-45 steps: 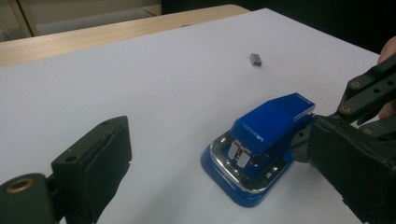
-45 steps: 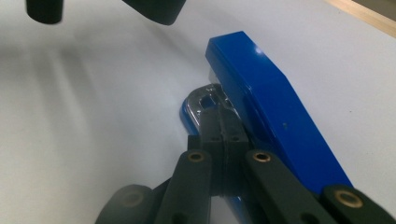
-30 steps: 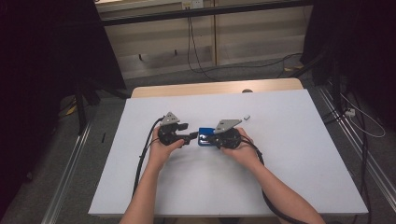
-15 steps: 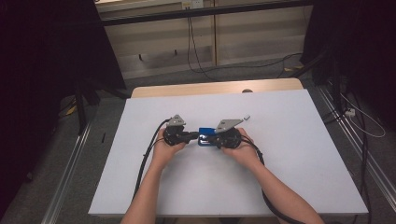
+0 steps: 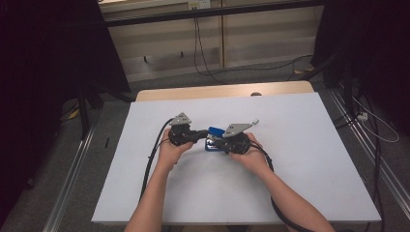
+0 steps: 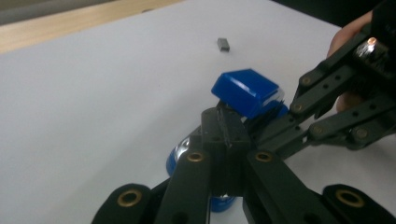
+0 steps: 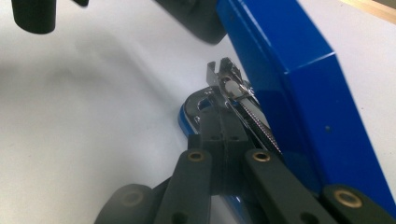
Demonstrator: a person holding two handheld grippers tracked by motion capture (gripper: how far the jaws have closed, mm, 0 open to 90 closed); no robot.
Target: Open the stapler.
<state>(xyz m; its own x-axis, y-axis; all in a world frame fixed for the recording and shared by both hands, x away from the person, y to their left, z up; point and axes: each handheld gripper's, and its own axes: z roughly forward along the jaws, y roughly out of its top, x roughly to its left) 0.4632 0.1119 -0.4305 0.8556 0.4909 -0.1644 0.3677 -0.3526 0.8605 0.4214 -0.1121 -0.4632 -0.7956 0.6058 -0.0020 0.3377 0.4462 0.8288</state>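
Right between the two claws lies a blue stapler (image 5: 215,137), on the white table (image 5: 300,183). Its blue lid (image 6: 247,91) is tipped up, just beyond the left claw (image 6: 223,122), whose jaws are pressed together on the stapler's base. Beside it, the right claw (image 7: 219,100) has its jaws pressed together too, against the metal staple track (image 7: 250,112). Farther off from the left claw, a small dark block (image 6: 223,44) lies on the table.
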